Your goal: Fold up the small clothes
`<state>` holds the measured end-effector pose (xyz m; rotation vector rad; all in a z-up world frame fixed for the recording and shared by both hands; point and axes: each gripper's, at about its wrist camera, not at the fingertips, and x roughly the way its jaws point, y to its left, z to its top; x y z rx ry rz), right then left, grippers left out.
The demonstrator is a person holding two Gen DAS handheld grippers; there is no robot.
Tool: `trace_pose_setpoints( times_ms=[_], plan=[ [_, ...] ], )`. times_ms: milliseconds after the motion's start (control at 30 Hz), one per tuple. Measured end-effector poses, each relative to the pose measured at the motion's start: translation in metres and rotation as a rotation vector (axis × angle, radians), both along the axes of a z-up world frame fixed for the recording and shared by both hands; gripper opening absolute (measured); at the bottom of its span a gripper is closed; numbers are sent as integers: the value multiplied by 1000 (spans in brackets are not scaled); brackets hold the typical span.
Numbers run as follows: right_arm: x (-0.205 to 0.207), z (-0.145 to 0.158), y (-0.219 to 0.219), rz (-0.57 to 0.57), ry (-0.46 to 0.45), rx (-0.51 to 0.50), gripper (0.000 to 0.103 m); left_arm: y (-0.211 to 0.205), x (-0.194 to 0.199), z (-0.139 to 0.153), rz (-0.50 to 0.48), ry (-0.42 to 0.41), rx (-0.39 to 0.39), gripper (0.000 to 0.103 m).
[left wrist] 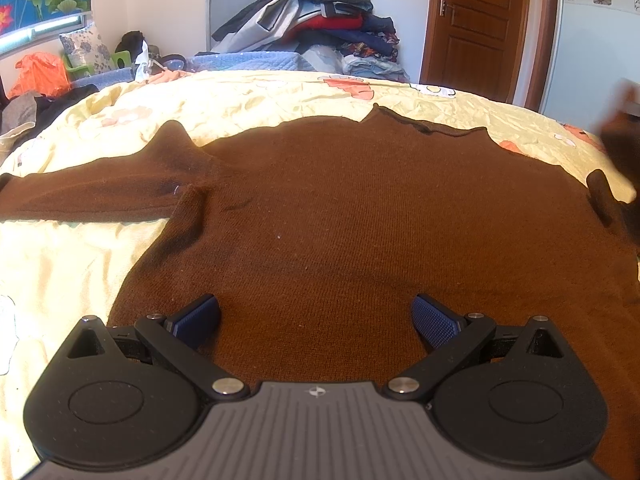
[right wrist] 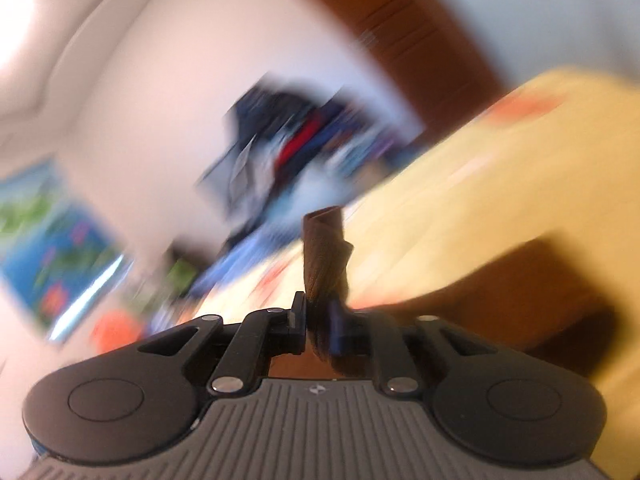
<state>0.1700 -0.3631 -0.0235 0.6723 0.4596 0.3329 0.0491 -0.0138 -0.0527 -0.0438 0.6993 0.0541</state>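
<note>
Right gripper (right wrist: 318,320) is pinching the sweater (left wrist: 360,216) sleeve (right wrist: 325,256) at frame centre; left gripper (left wrist: 316,320) is hovering open. Best laying it flat, unhurried.

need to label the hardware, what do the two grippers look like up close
The left gripper and right gripper look alike: a grey ribbed body with a small round emblem, round black housings on either side, black link arms with silver pins, and fingers faced with dark blue textured pads. No cables or sleeves show.

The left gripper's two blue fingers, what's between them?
Only the brown sweater lying flat on the bed; the left gripper hangs open over it, seen in the left wrist view.
</note>
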Motion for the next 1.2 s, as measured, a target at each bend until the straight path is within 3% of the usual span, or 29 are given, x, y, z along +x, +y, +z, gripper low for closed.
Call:
trace_pose_setpoints(
  times_ms=[33,67,167,300,333,433,533,600,700,767,800,833,867,900,967,1100,1200],
  plan=[
    [5,-6,30,81,27,-19,48,0,0,0,-1,-1,-5,103],
    [8,-11,51,121,47,-36,67,1,0,0,-1,-3,-11,103],
    [-2,-23,82,162,75,-65,68,5,-2,1,-5,-14,-42,103],
    [-42,-35,82,152,96,-160,68,12,-2,7,-11,-12,-113,103],
    [-52,-37,79,136,92,-197,68,14,2,11,-15,-1,-164,103],
    [-74,-53,68,89,92,-284,69,17,29,32,-57,11,-433,103],
    [-94,-71,60,67,68,-276,70,8,77,39,-110,70,-658,103],
    [-95,-73,59,54,71,-262,74,-5,106,32,-115,117,-717,103],
    [-93,-76,59,52,66,-245,78,-30,139,19,-119,189,-695,88],
    [-94,-78,58,56,62,-234,79,-47,152,13,-140,225,-663,60],
    [-95,-78,57,58,61,-224,79,-55,156,12,-148,220,-622,55],
    [-96,-78,55,59,60,-212,80,-64,160,14,-153,215,-568,43],
    [-97,-79,53,62,59,-202,81,-70,163,16,-161,214,-519,21],
    [-98,-79,53,63,58,-196,81,-76,166,13,-165,226,-470,10],
    [-99,-79,53,65,57,-195,82,-77,172,15,-160,215,-410,5],
    [-100,-78,55,65,56,-195,82,-63,157,47,-167,31,-246,5],
    [-101,-77,54,68,55,-187,84,-30,150,59,-117,-31,-144,5]
  ],
)
